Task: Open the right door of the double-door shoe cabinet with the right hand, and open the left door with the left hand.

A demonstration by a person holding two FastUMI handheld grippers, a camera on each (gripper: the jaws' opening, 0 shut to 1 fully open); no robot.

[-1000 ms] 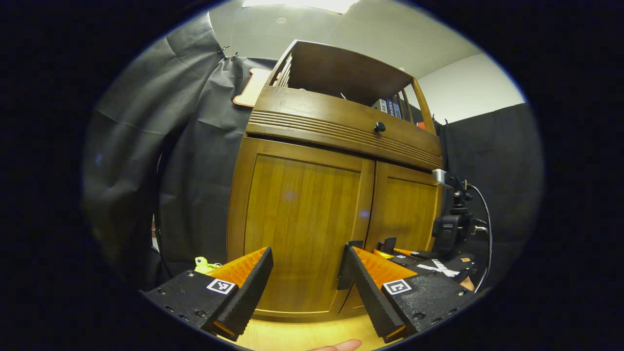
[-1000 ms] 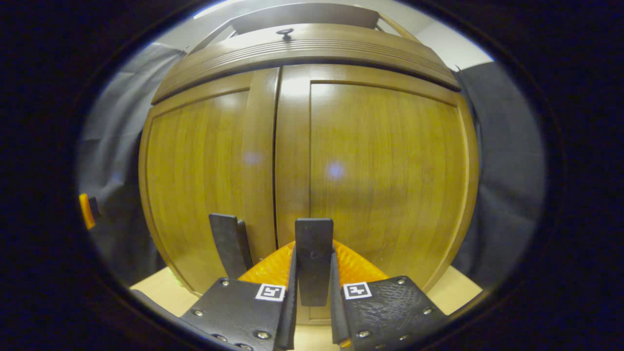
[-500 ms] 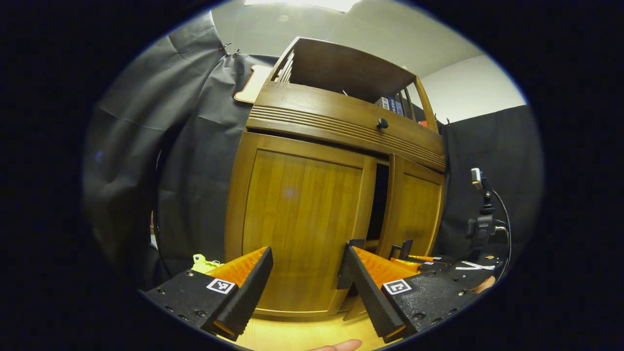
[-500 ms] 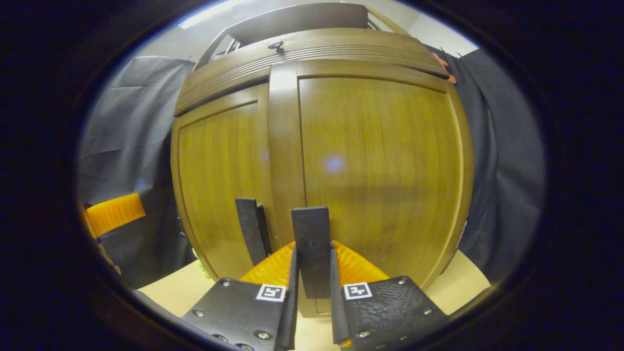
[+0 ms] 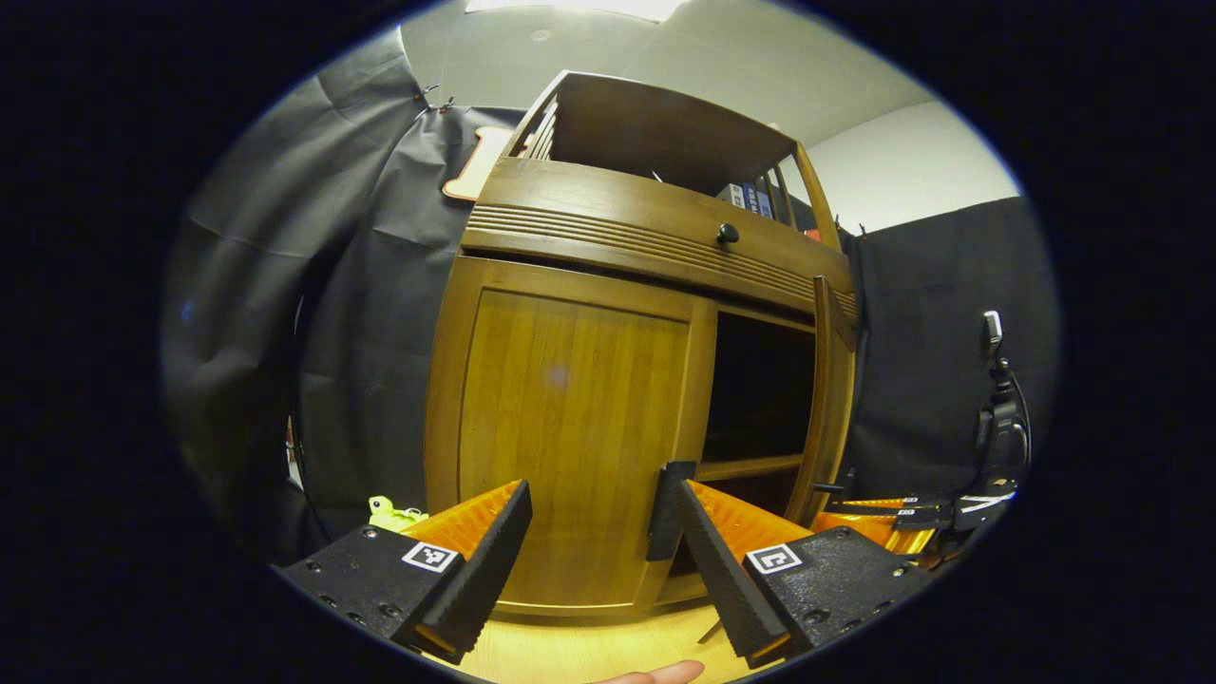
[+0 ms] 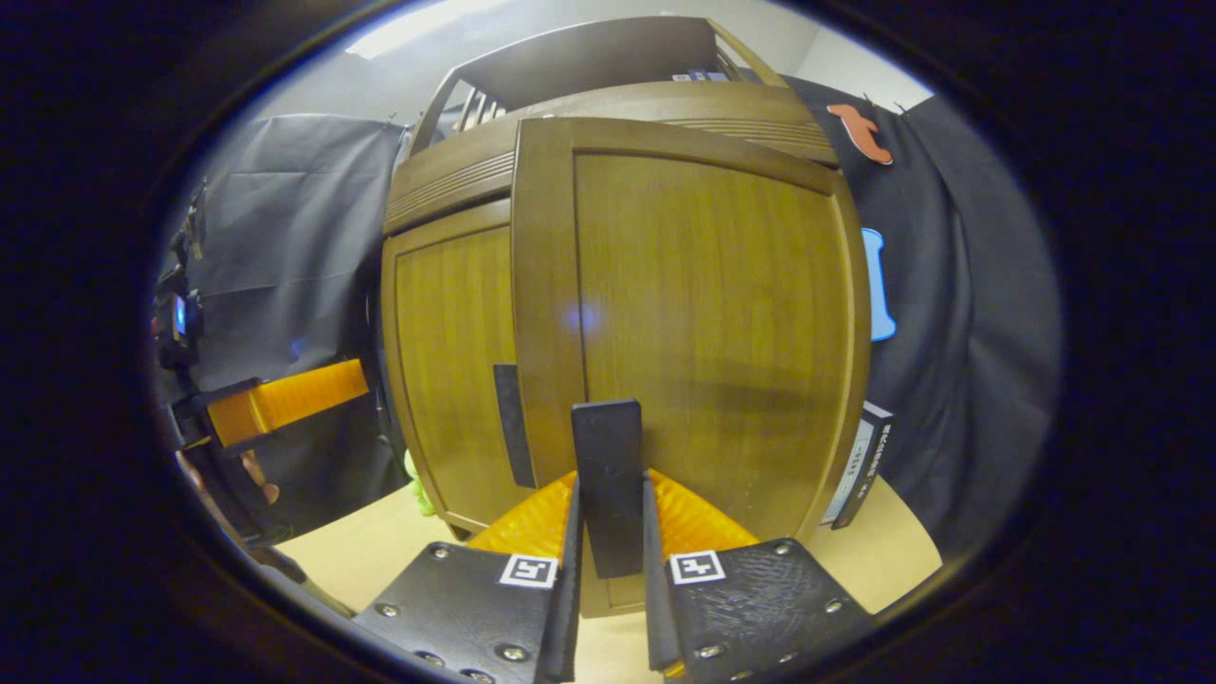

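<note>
The right door [image 5: 828, 399] is swinging open: shut a second ago, ajar half a second ago, it is now standing nearly edge-on in the left gripper view, baring the dark inside [image 5: 760, 389] and a shelf [image 5: 750, 466]. The right gripper [image 5: 902, 513] is travelling with it, drifting toward 4 o'clock in that view. In the right gripper view the door face [image 6: 703, 323] is turning away from the left door [image 6: 446, 361], and the left gripper [image 6: 285, 399] is coming in at 9 o'clock.

The open compartment [image 5: 760, 380] behind the right door [image 6: 703, 323] is too dark to see inside.
</note>
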